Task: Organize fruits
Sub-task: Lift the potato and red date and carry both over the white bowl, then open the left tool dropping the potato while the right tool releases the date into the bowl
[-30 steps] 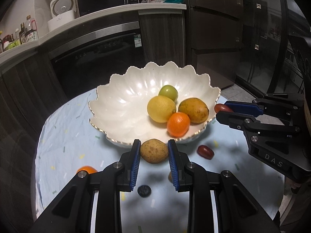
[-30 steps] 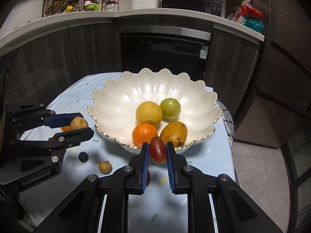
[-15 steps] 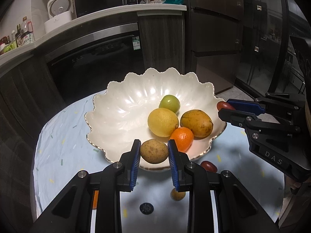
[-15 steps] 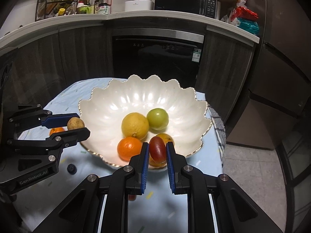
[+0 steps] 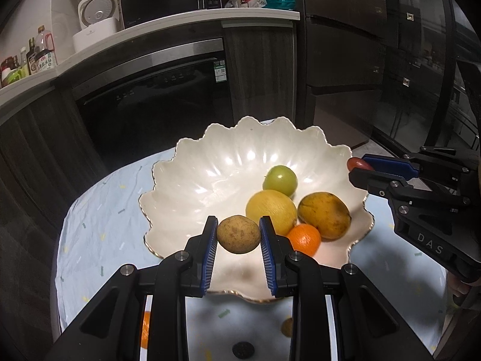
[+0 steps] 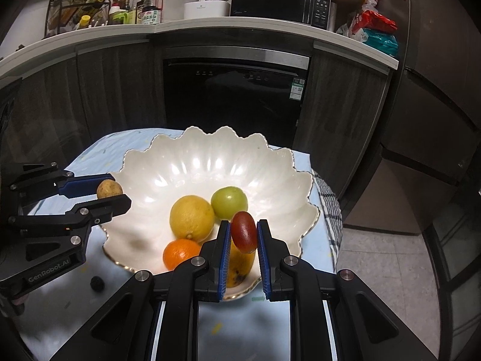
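Note:
A white scalloped bowl [image 5: 210, 174] [image 6: 192, 174] stands on the blue-clothed table and holds a lemon [image 5: 270, 210] [image 6: 191, 216], a green fruit [image 5: 279, 180] [image 6: 229, 202], an orange [image 5: 304, 239] [image 6: 180, 253] and a brown-yellow mango [image 5: 324, 214] [image 6: 239, 266]. My left gripper [image 5: 238, 234] [image 6: 111, 192] is shut on a small brown round fruit [image 5: 238, 234] [image 6: 108, 189] above the bowl's near-left rim. My right gripper [image 6: 244, 232] [image 5: 357, 167] is shut on a dark red oval fruit [image 6: 244, 231] [image 5: 356, 163] above the bowl's right side.
On the cloth [image 5: 99, 210] in front of the bowl lie an orange [image 5: 145, 325], a small brown fruit [image 5: 287, 327] and a dark berry [image 5: 243, 350] [image 6: 97, 283]. A checked towel [image 6: 329, 198] hangs at the table's right edge. Kitchen cabinets and an oven stand behind.
Both grippers have risen and moved forward over the bowl, each still holding its fruit. The bowl now sits lower and nearer in both views.

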